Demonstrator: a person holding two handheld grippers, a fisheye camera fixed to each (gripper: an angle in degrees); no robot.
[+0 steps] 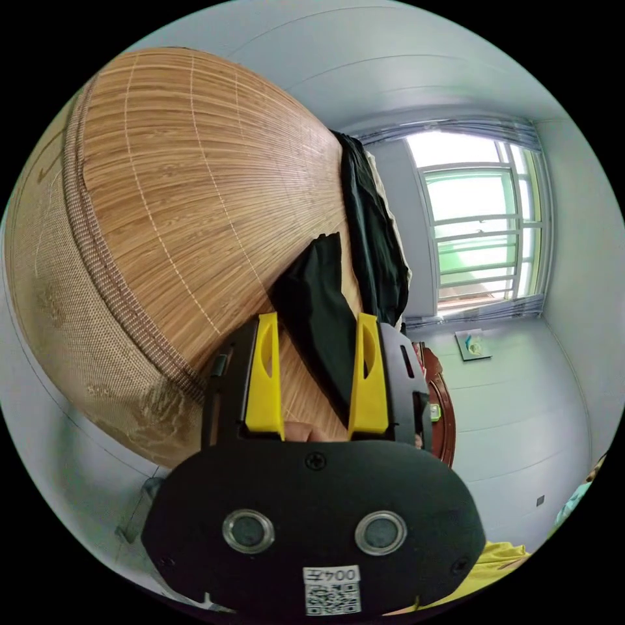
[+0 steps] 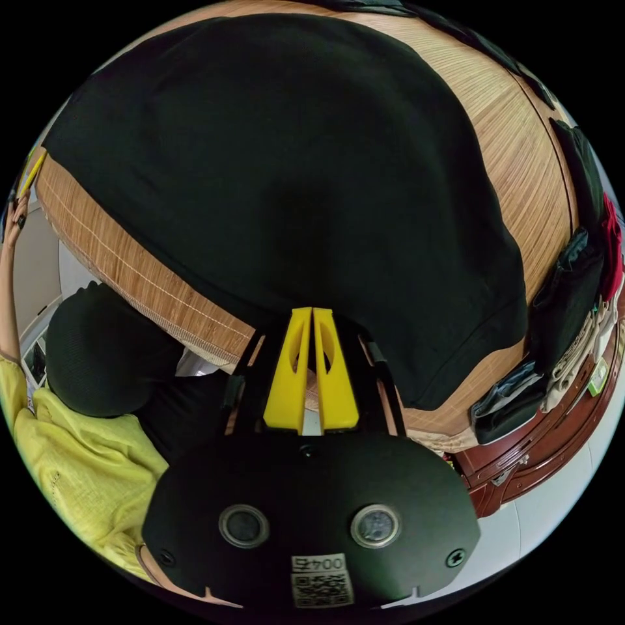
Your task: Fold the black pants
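Note:
The black pants [image 2: 286, 163] lie spread flat over a bamboo mat [image 2: 521, 130]. My right gripper [image 2: 311, 314] has its yellow jaws pressed together at the pants' near hem, which is pinched between the tips. In the left gripper view, a narrower part of the black pants [image 1: 317, 293] lies on the bamboo mat [image 1: 195, 195]. My left gripper [image 1: 317, 322] hovers over it with its jaws wide apart, and the cloth runs down between them without being gripped.
More dark clothes [image 1: 371, 228] are heaped along the mat's far edge near a window [image 1: 482, 228]. A stack of black, red and beige garments [image 2: 579, 286] sits by the red-brown wooden bed frame [image 2: 521, 469]. A person's yellow sleeve [image 2: 78, 456] and dark knee [image 2: 104, 351] are close by.

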